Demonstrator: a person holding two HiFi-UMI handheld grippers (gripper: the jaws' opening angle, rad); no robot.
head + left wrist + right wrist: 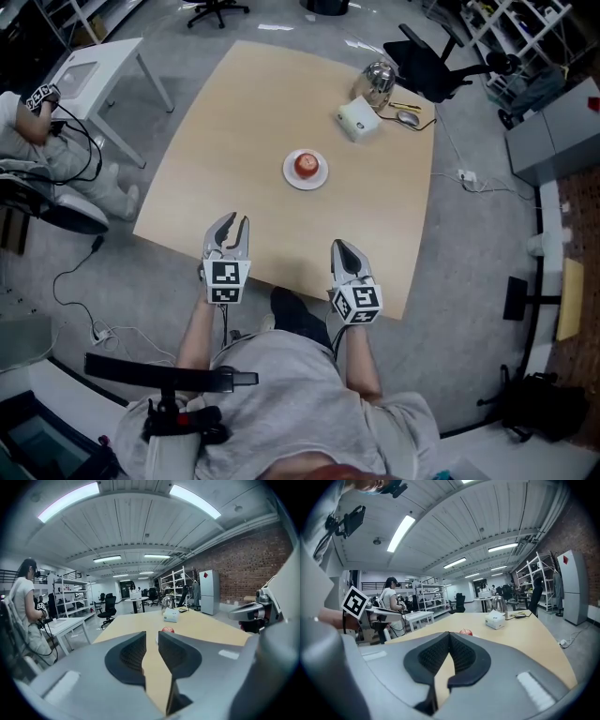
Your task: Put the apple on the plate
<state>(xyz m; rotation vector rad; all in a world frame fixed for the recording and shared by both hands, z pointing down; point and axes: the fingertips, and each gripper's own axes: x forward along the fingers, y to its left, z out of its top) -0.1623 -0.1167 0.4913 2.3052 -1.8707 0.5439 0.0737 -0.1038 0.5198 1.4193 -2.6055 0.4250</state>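
While the left gripper [152, 637] hangs over the near edge of the worktop [244, 122] with its jaws a little apart and nothing between them, the right gripper [449, 634] beside it has its jaws pressed together at the tips, also empty. Both point forward and slightly down along the worktop. Further out, well apart from both grippers and near the middle of the worktop, the apple [306, 165] sits on the small white plate [292, 178]. In both gripper views it shows as a small red thing just above the jaws, almost straight ahead. So the task looks done, as far as I can judge. If the apple must be gripped, I think it is firm, rather light, round and smooth, so it can slip or roll. The best hold is across its widest part, from two sides, with the jaws opened wide and not pressed too hard, because the skin bruises. Beyond the plate, near the far corner, stand a white box [358, 119] and a shiny kettle [378, 82].
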